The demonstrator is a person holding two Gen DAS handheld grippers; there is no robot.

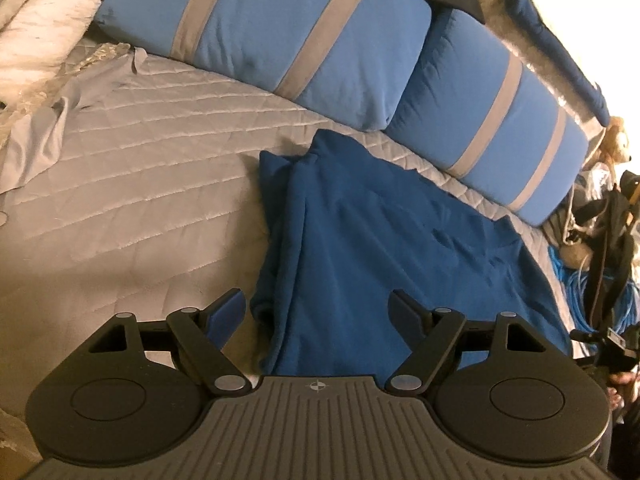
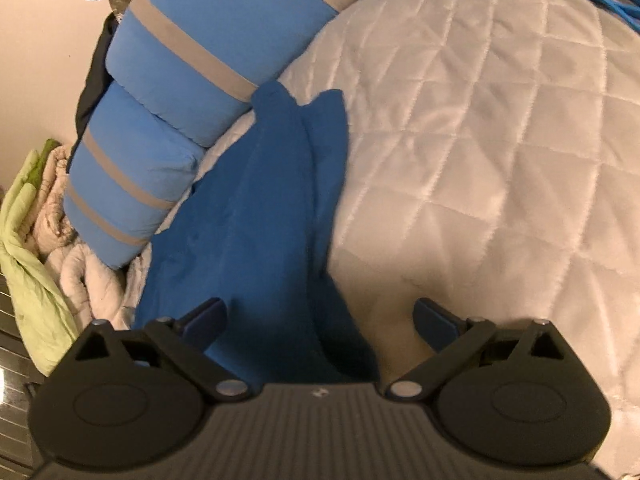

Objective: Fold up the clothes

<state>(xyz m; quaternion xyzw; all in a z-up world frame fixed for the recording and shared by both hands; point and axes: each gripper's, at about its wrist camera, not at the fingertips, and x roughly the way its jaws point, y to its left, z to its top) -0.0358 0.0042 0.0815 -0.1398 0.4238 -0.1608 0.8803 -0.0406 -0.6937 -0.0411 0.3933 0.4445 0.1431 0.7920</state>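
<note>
A dark blue garment (image 1: pixel 384 240) lies loosely folded lengthwise on the grey quilted bed cover (image 1: pixel 140 168), its far end near the pillows. My left gripper (image 1: pixel 318 300) is open and empty, just above the garment's near left edge. In the right wrist view the same garment (image 2: pixel 264 216) runs from the pillows toward the camera. My right gripper (image 2: pixel 320 312) is open and empty, over the garment's near right edge, with its right finger above the quilt (image 2: pixel 480 140).
Two blue pillows with grey stripes (image 1: pixel 280 28) (image 2: pixel 160 120) line the head of the bed. A grey cloth (image 1: pixel 40 128) lies at the far left. Blue cables (image 1: pixel 592 300) and clutter sit beyond the right bed edge. A green and grey blanket (image 2: pixel 36 240) lies beside the bed.
</note>
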